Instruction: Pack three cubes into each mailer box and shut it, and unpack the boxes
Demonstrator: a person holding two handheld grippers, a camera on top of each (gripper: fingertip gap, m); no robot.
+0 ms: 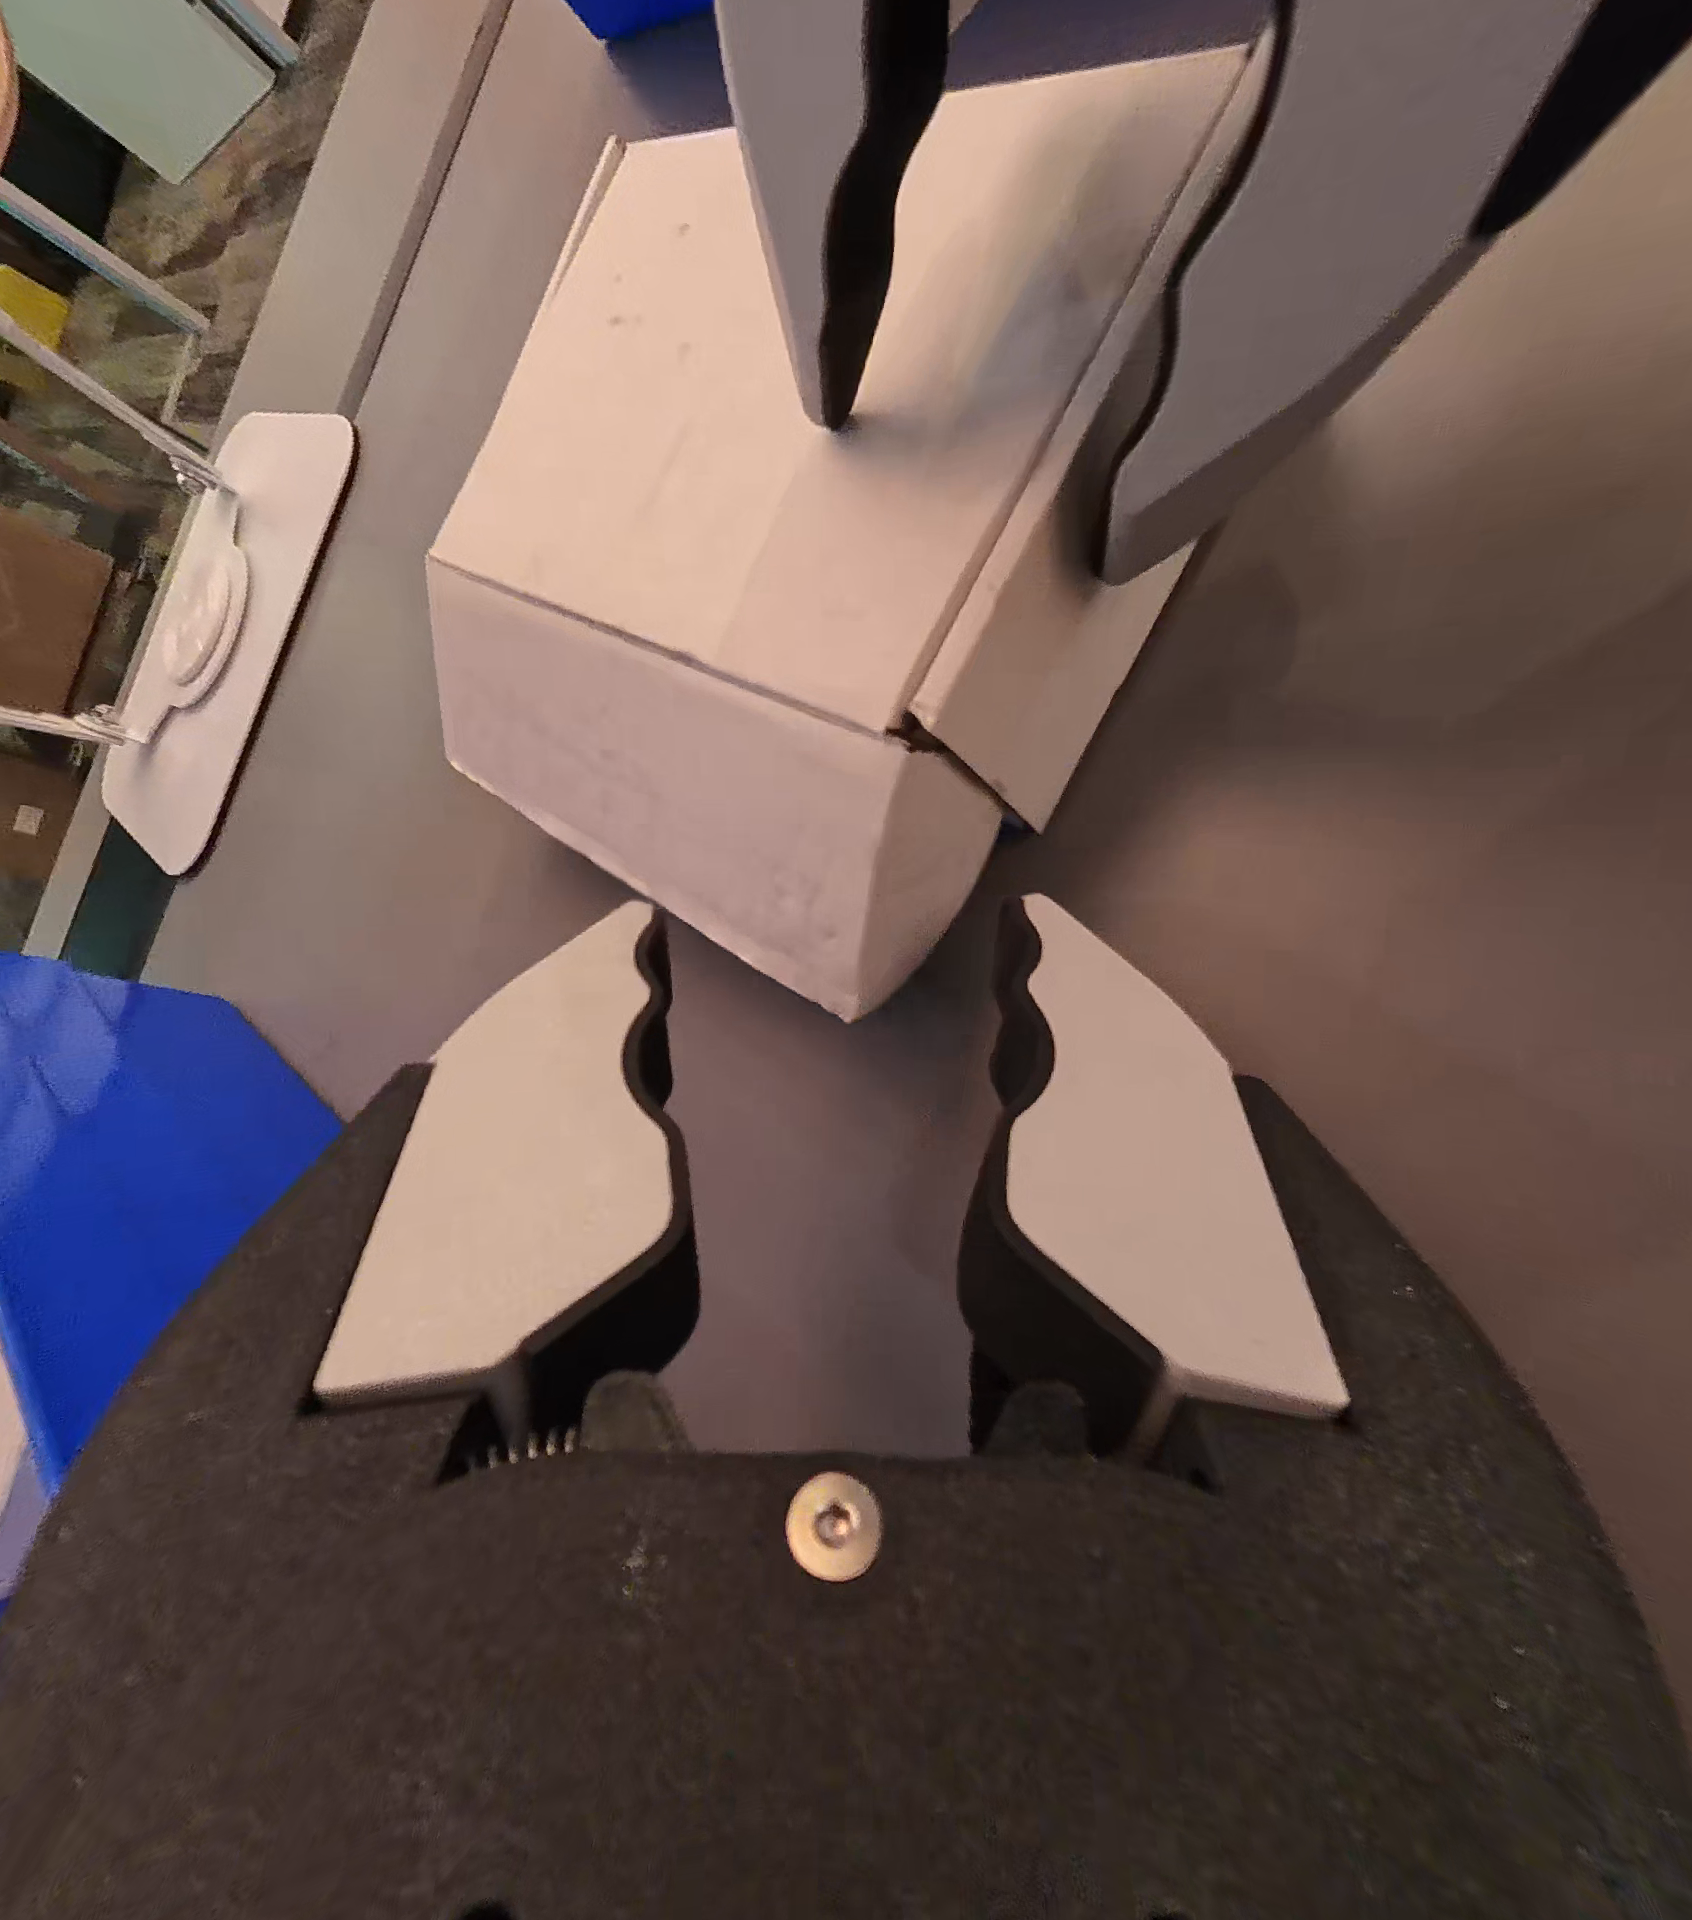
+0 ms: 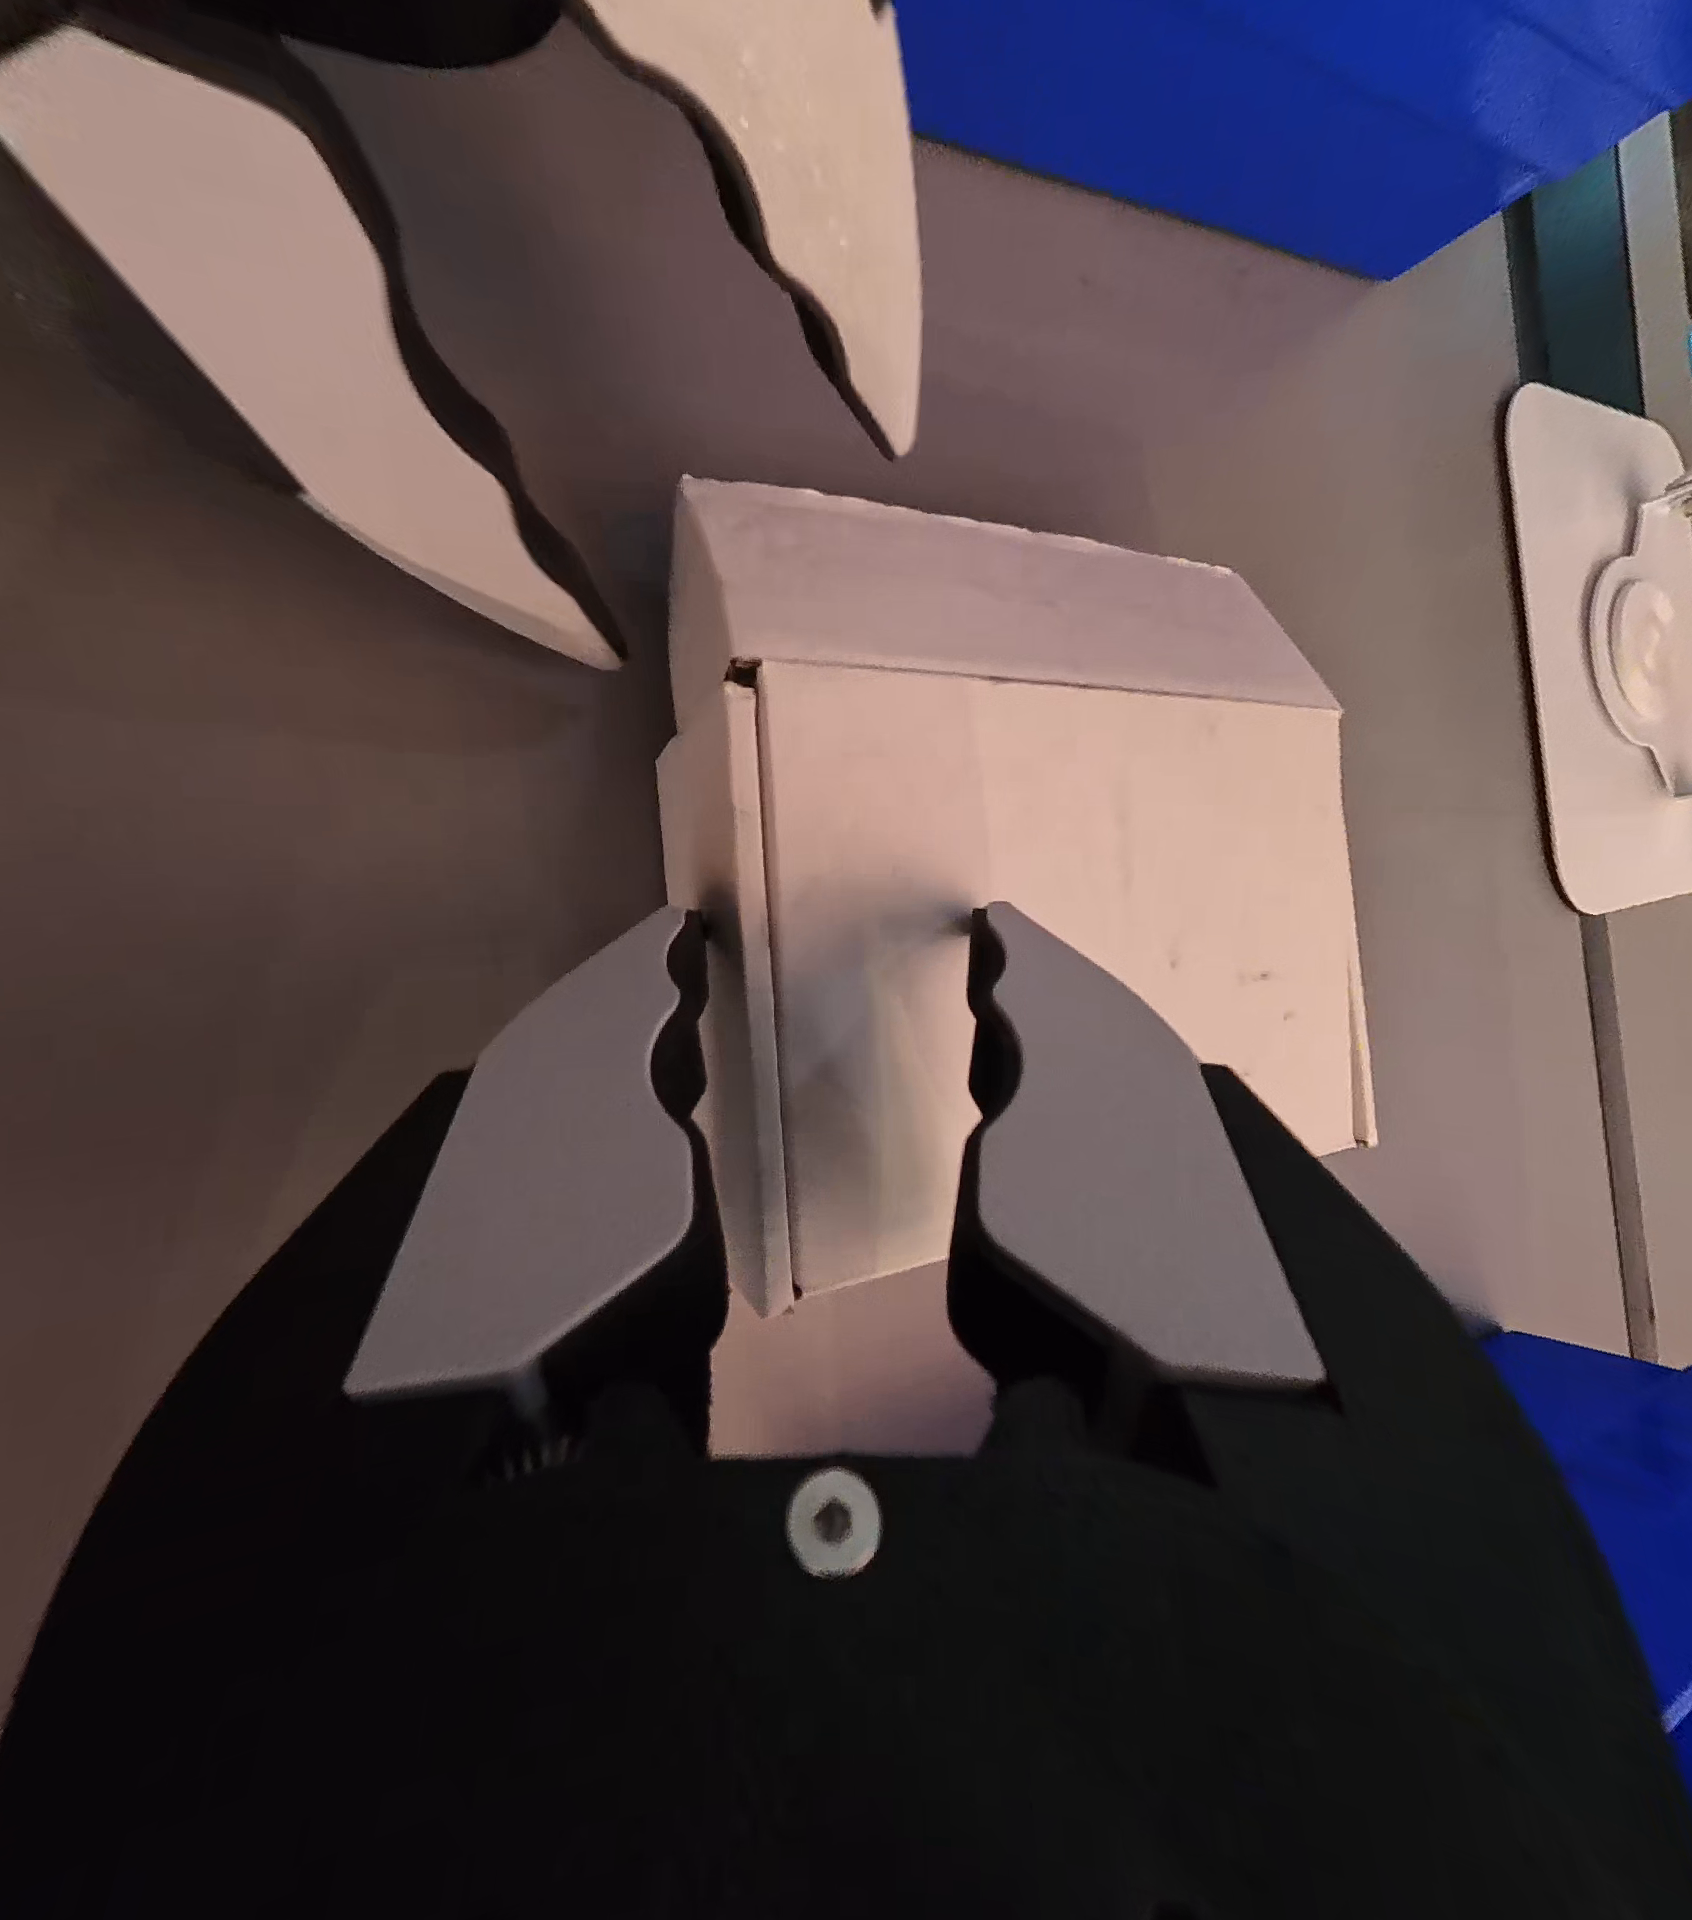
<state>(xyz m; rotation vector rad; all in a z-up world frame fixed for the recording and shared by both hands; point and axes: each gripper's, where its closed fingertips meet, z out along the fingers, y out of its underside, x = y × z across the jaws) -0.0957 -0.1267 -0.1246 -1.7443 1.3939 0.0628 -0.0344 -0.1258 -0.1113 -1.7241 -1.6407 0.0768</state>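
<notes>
A white mailer box (image 1: 717, 582) lies shut on the grey table (image 1: 1444, 935), with a small gap at one lid corner. No cubes show. My left gripper (image 1: 834, 912) is open and empty, its jaws on either side of the box's near corner. My right gripper (image 1: 972, 488) comes in from the top, open. In the right wrist view my right gripper (image 2: 837, 914) straddles the box's (image 2: 1050, 831) lid edge: one fingertip sits on the lid, the other beside the side flap. The left gripper (image 2: 750, 556) hangs open at the box's far corner.
A blue bin (image 1: 42, 1143) stands to the left of my left gripper. Blue bins also show in the right wrist view at the top (image 2: 1237, 104) and lower right (image 2: 1652, 1507). A white pad with a metal bracket (image 1: 229, 644) (image 2: 1611, 665) sits at the table edge. Spacing between my two grippers at the tips: around 7 centimeters.
</notes>
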